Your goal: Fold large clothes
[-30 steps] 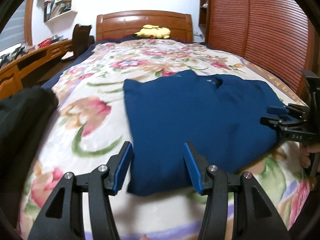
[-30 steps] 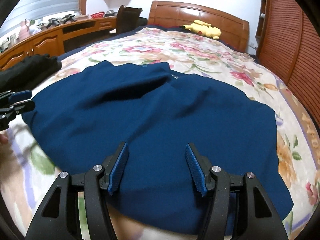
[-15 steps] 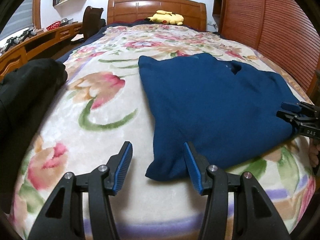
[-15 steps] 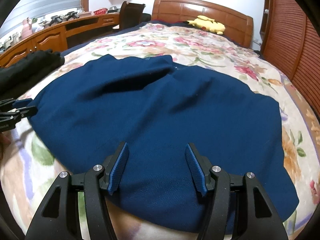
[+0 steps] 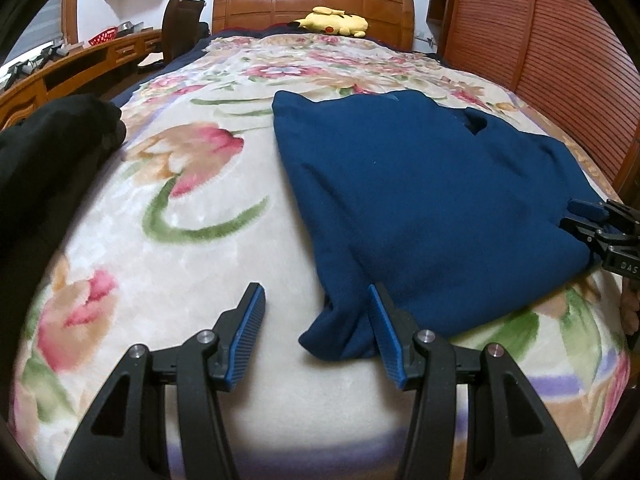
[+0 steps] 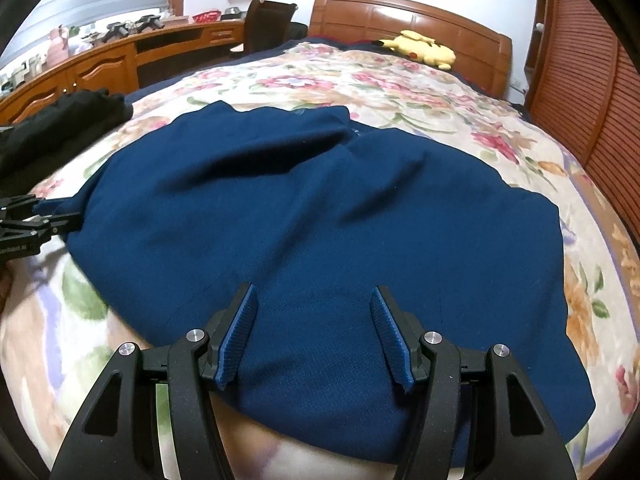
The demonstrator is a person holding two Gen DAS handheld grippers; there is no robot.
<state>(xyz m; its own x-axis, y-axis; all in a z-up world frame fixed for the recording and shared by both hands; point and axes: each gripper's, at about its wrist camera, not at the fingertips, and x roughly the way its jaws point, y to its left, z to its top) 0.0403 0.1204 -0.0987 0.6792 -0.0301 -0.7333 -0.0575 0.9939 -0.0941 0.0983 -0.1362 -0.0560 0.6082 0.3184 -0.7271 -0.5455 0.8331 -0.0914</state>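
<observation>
Black clothes pile (image 5: 48,152) at far-left bed edge, apart from the work, likely parked. Left claw (image 5: 316,328) spread wide, empty, low over the bedspread (image 5: 180,264) at the near-left corner of the blue garment (image 5: 420,200); right finger just beside that corner, probably lined up to pinch it. Garment flat mid-bed, partly folded, collar notch far side. Right claw (image 6: 314,330) spread, empty, poised over the near hem, likely for a paired lift. Soft floral bedspread, so fabric may drag. Wooden headboard (image 5: 312,4) and yellow plush (image 5: 332,22) far, desk left, slatted wardrobe (image 5: 560,60) right.
</observation>
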